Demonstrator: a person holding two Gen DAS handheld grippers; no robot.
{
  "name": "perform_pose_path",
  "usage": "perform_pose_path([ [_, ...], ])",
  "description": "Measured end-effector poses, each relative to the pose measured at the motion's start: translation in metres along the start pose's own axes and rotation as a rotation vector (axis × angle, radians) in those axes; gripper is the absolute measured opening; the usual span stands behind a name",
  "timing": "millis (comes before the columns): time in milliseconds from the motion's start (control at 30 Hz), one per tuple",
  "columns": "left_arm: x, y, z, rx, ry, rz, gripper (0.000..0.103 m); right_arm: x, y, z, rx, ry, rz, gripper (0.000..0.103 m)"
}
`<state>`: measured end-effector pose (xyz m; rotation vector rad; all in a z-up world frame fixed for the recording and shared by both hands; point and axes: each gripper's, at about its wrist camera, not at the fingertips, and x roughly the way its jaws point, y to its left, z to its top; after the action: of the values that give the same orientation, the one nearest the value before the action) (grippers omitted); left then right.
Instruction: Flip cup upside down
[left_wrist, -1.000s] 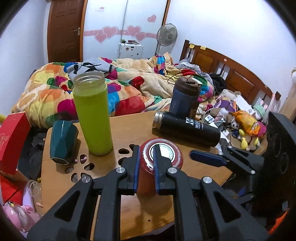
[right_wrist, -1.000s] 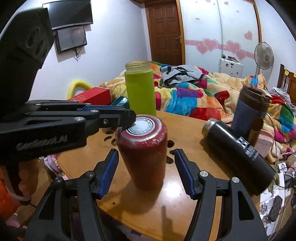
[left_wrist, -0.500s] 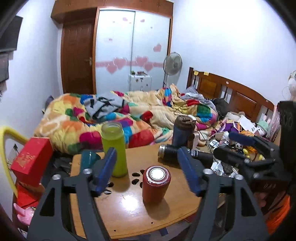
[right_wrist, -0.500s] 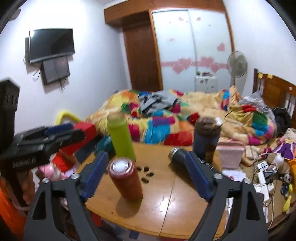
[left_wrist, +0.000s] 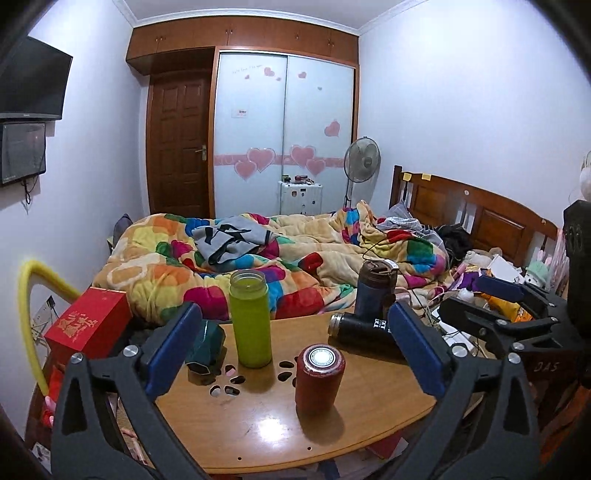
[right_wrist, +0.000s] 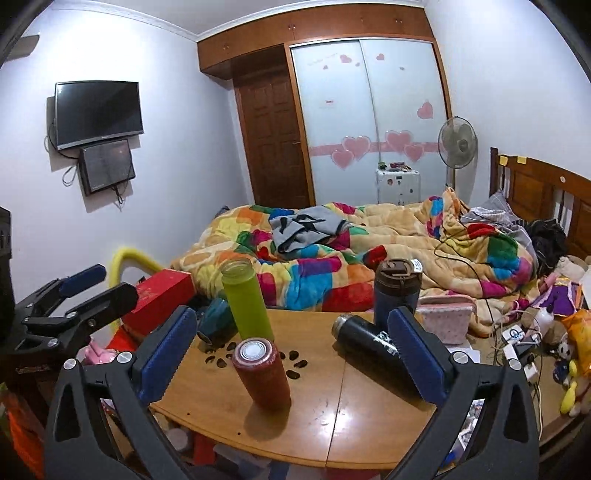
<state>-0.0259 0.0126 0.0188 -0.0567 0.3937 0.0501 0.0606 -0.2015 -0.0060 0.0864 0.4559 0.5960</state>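
Red cup (left_wrist: 320, 376) stands base-up near the desk's (left_wrist: 258, 435) front edge, free of both tools, left tool (left_wrist: 291, 350) and right tool (right_wrist: 291, 350) each gaping wide (holding nothing). Any bump could topple it off. Farther back, the lying black flask's (right_wrist: 369, 347) white lettering is unreadable.

Left hand-held gripper (left_wrist: 291, 349): a second ago clamped on the red cup (left_wrist: 319, 378), fingers tight against its sides. Now jaws spread wide, pulled back and up, clear of the cup.

Right hand-held gripper (right_wrist: 291, 354): a second ago close in, open jaws flanking the cup. Now also drawn back and raised, jaws wider, nothing between them.

Red cup now stands alone on the surface (left_wrist: 258, 424), well apart from both grippers.

Both views take in far more of the room than before.
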Motion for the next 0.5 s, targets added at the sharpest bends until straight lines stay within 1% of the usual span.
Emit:
perform_pose_path([
  [167, -0.0009, -0.0022, -0.0044, 0.004, 0.005, 0.006, 0.102, 0.0029, -0.0009, -0.0066, -0.018, 0.025, -0.039, 0.103],
  [500, -0.0009, -0.0016, -0.0046, 0.002, 0.003, 0.008, 0.102, 0.0012, -0.0003, -0.0065, -0.017, 0.017, -0.042, 0.103],
])
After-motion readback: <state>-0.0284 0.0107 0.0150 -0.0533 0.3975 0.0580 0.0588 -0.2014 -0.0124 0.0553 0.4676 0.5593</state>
